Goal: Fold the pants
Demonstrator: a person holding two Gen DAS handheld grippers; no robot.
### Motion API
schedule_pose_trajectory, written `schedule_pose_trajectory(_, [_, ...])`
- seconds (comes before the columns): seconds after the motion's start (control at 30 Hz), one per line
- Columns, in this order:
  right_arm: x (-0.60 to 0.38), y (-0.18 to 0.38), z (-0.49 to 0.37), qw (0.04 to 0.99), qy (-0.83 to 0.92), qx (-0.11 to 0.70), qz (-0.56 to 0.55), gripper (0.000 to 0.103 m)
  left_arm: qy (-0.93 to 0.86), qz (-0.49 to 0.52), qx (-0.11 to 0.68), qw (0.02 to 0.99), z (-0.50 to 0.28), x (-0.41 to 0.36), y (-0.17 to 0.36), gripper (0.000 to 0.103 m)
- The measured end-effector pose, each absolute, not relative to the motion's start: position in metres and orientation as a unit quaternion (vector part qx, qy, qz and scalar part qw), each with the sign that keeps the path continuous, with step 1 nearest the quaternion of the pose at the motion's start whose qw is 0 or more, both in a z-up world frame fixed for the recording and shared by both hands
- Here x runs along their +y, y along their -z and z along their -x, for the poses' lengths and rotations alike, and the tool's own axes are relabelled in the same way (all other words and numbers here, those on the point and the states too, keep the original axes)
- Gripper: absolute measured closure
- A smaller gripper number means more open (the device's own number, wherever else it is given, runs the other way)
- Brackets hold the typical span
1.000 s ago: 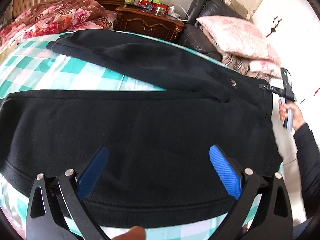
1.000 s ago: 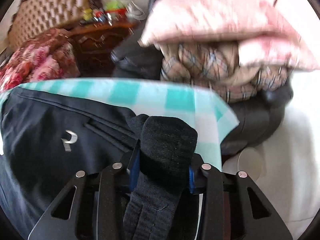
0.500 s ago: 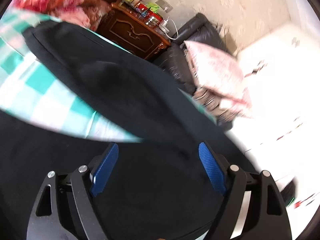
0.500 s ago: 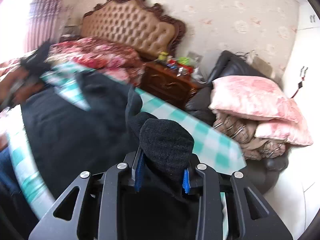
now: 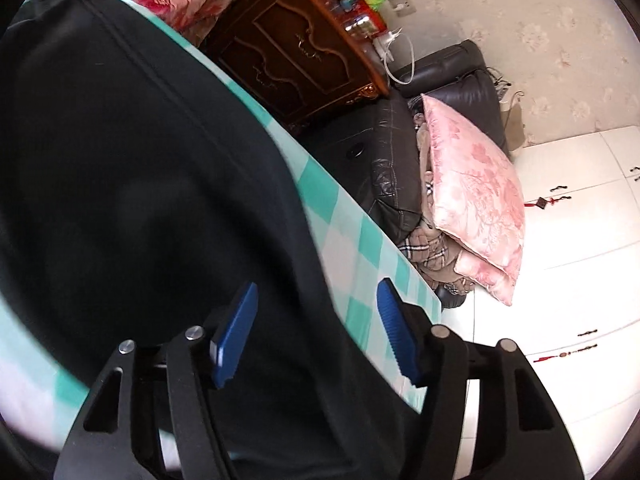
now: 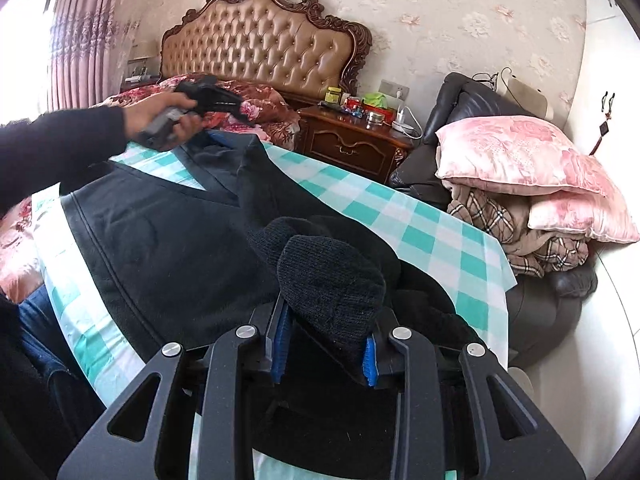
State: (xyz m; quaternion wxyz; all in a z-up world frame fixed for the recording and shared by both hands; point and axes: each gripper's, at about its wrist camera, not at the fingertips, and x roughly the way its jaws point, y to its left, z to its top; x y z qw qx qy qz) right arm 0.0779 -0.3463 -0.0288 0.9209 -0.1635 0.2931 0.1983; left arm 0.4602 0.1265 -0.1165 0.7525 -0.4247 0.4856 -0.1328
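Black pants [image 6: 168, 236] are spread on a teal-checked cloth [image 6: 436, 236] while both grippers work at their ends.

At the left of the right wrist view, the left gripper [image 6: 218, 136] is held by a hand [image 6: 160, 120] at the far end of the pants. In its own view that left gripper [image 5: 316, 334] is seen half spread, its jaws just having been closing, with black fabric lying between the blue pads [image 5: 236, 332] but not pressed by them. Toward the middle, the right gripper [image 6: 326, 348] is clamped narrowly on the ribbed cuff [image 6: 332, 284]. Further right, a carved nightstand [image 6: 352, 144], a dark leather chair [image 6: 536, 308] and pink pillows [image 6: 516, 156] are seen.
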Motion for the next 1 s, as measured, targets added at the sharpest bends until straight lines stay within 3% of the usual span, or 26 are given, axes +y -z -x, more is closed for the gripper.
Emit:
schedule_pose_trajectory(0.1, [-0.35,0.031,-0.078,0.919,-0.199,0.297,0.168,0.073,0.114,0.413,0.515,0.742,-0.482,0.115,0.138,0.06])
schedule_pose_trajectory(0.13, [-0.351,0.03,-0.079,0.919,-0.198,0.298,0.169,0.073,0.106,0.409,0.523,0.74,-0.486,0.114,0.143,0.088])
schedule_pose_trajectory(0.17, [-0.354,0.03,-0.078,0.919,-0.196,0.298,0.17,0.073,0.1,0.404,0.527,0.741,-0.484,0.114,0.145,0.095])
schedule_pose_trajectory(0.37, [-0.395,0.033,-0.078,0.925,-0.176,0.314,0.125,0.073,0.127,0.399,0.47,0.777,-0.422,0.143,0.088,0.095])
schedule_pose_trajectory(0.47, [-0.428,0.039,-0.078,0.925,-0.157,0.341,0.057,0.07,0.135,0.408,0.43,0.794,-0.339,0.162,0.06,0.095])
schedule_pose_trajectory(0.57, [-0.467,0.061,-0.081,0.91,-0.114,0.393,-0.067,0.068,0.14,0.42,0.413,0.796,-0.243,0.17,0.07,0.095])
schedule_pose_trajectory(0.63, [-0.493,0.087,-0.08,0.878,-0.085,0.434,-0.182,0.052,0.141,0.433,0.42,0.785,-0.192,0.168,0.096,0.095])
schedule_pose_trajectory(0.67, [-0.506,0.103,-0.075,0.854,-0.067,0.449,-0.253,0.031,0.14,0.433,0.423,0.783,-0.176,0.166,0.106,0.095])
schedule_pose_trajectory(0.7, [-0.511,0.113,-0.069,0.838,-0.062,0.454,-0.297,0.028,0.141,0.433,0.426,0.781,-0.163,0.164,0.117,0.095])
schedule_pose_trajectory(0.93, [-0.517,0.122,-0.024,0.787,-0.053,0.404,-0.462,0.024,0.141,0.418,0.424,0.791,-0.136,0.158,0.144,0.095])
schedule_pose_trajectory(1.0, [-0.511,0.114,-0.025,0.796,-0.056,0.397,-0.454,0.024,0.143,0.417,0.422,0.793,-0.122,0.162,0.144,0.095])
